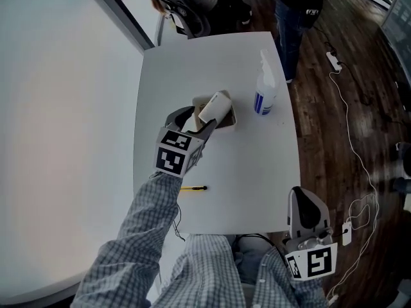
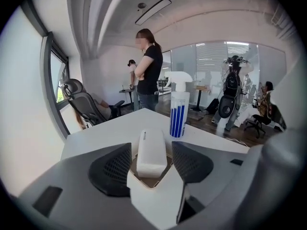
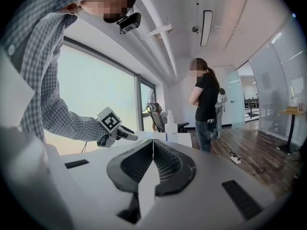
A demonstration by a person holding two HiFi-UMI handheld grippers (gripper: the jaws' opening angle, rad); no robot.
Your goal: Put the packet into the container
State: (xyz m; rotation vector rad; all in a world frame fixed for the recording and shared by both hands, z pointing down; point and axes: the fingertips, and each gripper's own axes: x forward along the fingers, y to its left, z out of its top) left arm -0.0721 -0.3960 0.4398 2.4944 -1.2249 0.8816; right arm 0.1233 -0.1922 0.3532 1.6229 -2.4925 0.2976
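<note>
The placing step looks almost done: the packet [image 2: 152,152] stands tilted in the container [image 1: 226,122], its lower end inside and its upper end leaning out over the rim. The container sits about the middle of the desk [image 1: 212,56], a little nearer the left edge. The left gripper [image 2: 151,150] has its jaws wide, one on each side of the packet, and a thin gap shows at both pads, so I judge that it holds nothing now. The right gripper [image 3: 153,152] has its jaws together and empty; it hangs off the near right corner of the desk, well apart from the work. The next move, I think, is to draw the left gripper back and up without brushing the packet, or to press the packet's high end down if it must lie fully inside. The packet has a small dark print at its top edge, too small to read. The bottle [image 1: 264,88] near the right edge shows only blue stripes on its label.
</note>
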